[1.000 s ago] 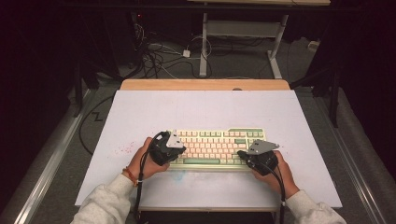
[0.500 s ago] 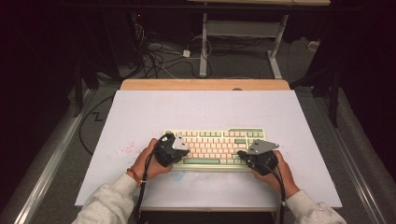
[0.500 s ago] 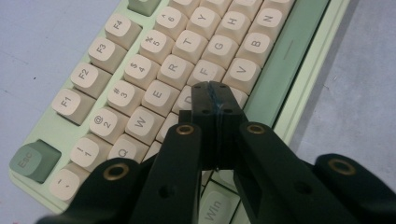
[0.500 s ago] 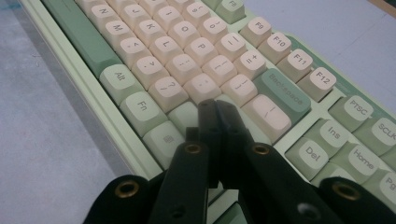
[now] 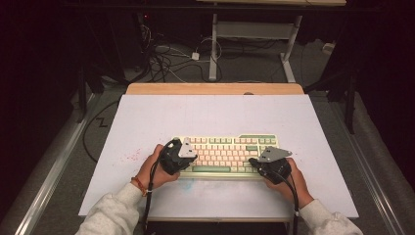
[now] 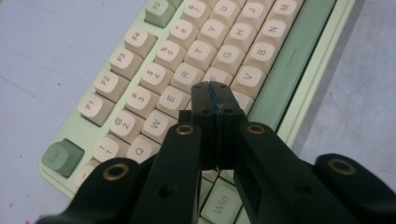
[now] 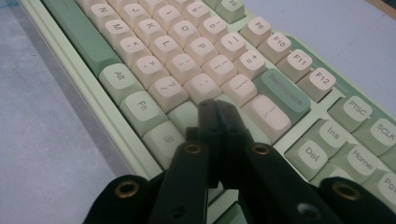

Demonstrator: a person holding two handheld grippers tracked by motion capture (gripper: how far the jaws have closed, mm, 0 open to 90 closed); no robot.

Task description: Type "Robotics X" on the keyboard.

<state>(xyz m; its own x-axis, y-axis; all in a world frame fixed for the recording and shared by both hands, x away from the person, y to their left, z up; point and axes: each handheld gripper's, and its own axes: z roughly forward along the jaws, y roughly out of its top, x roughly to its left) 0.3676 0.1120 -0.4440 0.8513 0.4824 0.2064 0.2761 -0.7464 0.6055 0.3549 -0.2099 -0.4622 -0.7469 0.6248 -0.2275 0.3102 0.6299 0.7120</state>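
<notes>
A dark room with tangled cables on the floor lies behind a pale lavender-white tabletop (image 5: 147, 122) with a light wooden strip (image 5: 215, 88) along its far edge. Near the person's side of that top, about midway across, sits a pale green mechanical keyboard with cream and sage-green keycaps (image 5: 222, 154), lying flat and square to the table edge. The left gripper (image 6: 215, 95), a black two-jaw tool with a grey three-cornered plate on top, is held in the left hand (image 5: 152, 169) over the keyboard's left end; its jaws are clenched together with nothing between them, and their tips hang over the letter rows near the cream E and R keys, with the sage Esc key (image 6: 62, 157) off at the near corner. Whether the tips touch a key cannot be told. The right gripper (image 7: 216, 106), of the same build, is held in the right hand (image 5: 288, 183) at the keyboard's right end; its jaws are also pressed shut and empty, the tips above the keys just below the long sage Backspace key (image 7: 281, 94). Faint reddish specks (image 5: 131, 156) mark the tabletop left of the keyboard.
</notes>
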